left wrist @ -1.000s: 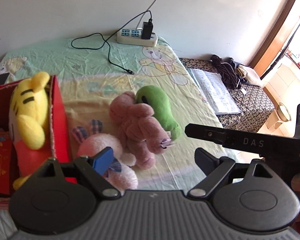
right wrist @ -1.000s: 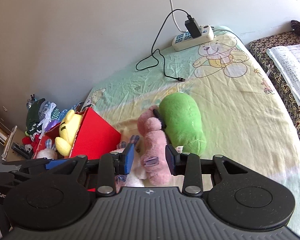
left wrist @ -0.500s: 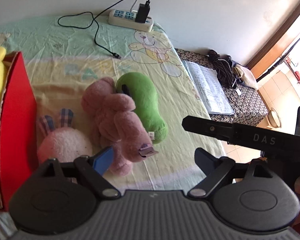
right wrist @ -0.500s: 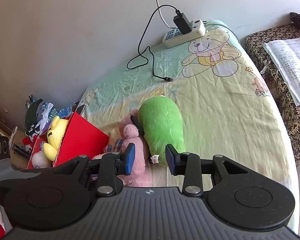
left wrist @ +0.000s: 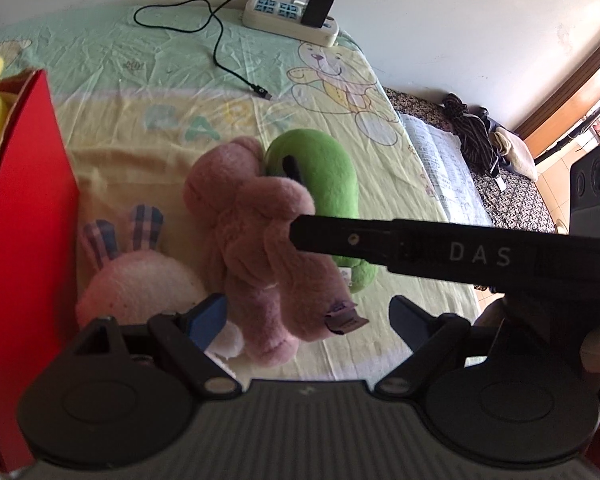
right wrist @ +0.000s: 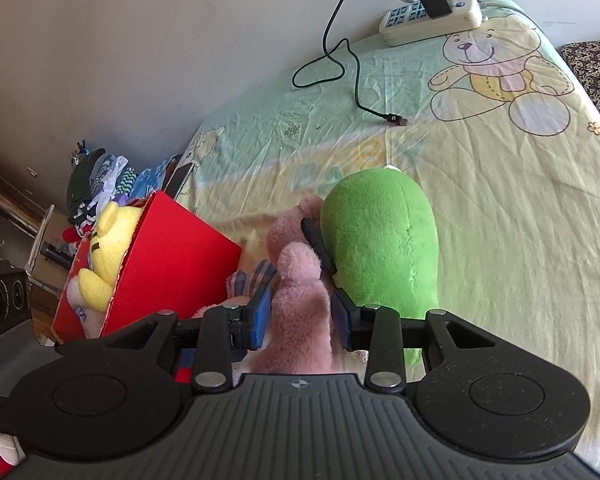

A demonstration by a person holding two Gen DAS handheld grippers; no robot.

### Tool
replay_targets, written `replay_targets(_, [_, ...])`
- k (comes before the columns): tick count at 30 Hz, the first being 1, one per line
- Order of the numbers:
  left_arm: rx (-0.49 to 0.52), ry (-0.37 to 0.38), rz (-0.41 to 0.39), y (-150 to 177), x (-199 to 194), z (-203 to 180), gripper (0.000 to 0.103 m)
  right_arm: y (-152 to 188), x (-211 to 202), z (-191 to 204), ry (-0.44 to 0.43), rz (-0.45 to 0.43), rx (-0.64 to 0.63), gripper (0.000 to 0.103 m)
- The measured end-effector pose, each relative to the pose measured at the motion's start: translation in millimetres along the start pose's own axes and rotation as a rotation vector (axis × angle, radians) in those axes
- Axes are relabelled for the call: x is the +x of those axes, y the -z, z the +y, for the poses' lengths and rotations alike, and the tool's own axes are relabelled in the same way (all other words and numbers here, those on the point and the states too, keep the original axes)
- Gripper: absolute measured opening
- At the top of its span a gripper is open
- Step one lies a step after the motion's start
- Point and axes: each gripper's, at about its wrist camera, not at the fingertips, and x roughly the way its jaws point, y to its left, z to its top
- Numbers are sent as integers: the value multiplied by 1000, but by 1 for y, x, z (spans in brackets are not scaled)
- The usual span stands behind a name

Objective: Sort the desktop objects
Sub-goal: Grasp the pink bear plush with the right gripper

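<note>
A pink plush (left wrist: 256,232) lies on the printed sheet, pressed against a green plush (left wrist: 320,168) on its right. A pale pink bunny with plaid ears (left wrist: 140,284) sits to its left, beside the red box (left wrist: 24,216). A yellow plush (right wrist: 108,236) is in that box. My left gripper (left wrist: 308,316) is open wide just in front of the pink plush's lower end. My right gripper (right wrist: 301,316) is open around the pink plush (right wrist: 296,280), one finger on each side, with the green plush (right wrist: 380,240) just to the right. Its black side bar (left wrist: 420,244) crosses the left wrist view.
A white power strip (left wrist: 288,24) with a black charger stands at the far edge by the wall, and its cable (left wrist: 236,76) trails over the sheet. An open book (left wrist: 436,160) and dark clothing lie beyond the sheet's right edge. A black speaker (left wrist: 596,176) stands at the right.
Both grippers have moved down and closer to the plush toys. The right gripper's fingers now reach either side of the pink plush, at the same width as before. The toys have not moved.
</note>
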Motion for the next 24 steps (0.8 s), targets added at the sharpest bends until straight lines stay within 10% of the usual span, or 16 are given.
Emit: replay_targets(24, [-8, 104, 70, 0, 17, 11, 92, 7, -6, -5, -6, 89, 12, 28])
